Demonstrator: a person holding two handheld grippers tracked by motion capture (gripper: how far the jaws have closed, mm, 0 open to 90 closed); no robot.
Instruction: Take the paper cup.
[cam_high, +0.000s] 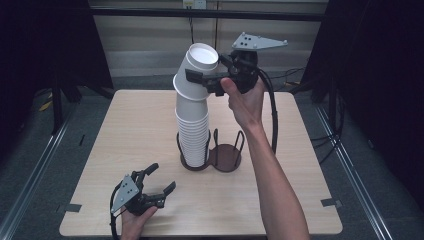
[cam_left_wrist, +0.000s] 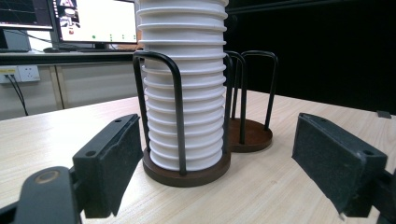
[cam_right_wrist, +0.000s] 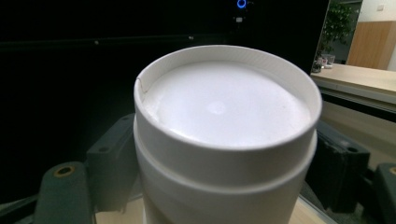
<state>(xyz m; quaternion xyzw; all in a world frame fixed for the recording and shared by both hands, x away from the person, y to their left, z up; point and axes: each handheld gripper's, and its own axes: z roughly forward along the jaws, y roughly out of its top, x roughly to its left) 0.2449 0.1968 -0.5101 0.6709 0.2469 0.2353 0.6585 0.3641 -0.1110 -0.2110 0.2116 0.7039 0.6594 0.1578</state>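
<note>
Stack of inverted white paper cups stands in the left ring of the black wire cup holder, which sits mid-table. Right gripper is raised above the holder, jaws clamped on the sides of the top cup; that cup is tilted off the stack's axis, its base facing up. Left gripper rests low, near the table edge in front of the holder, jaws wide apart and holding nothing, pointed toward the stack.
</note>
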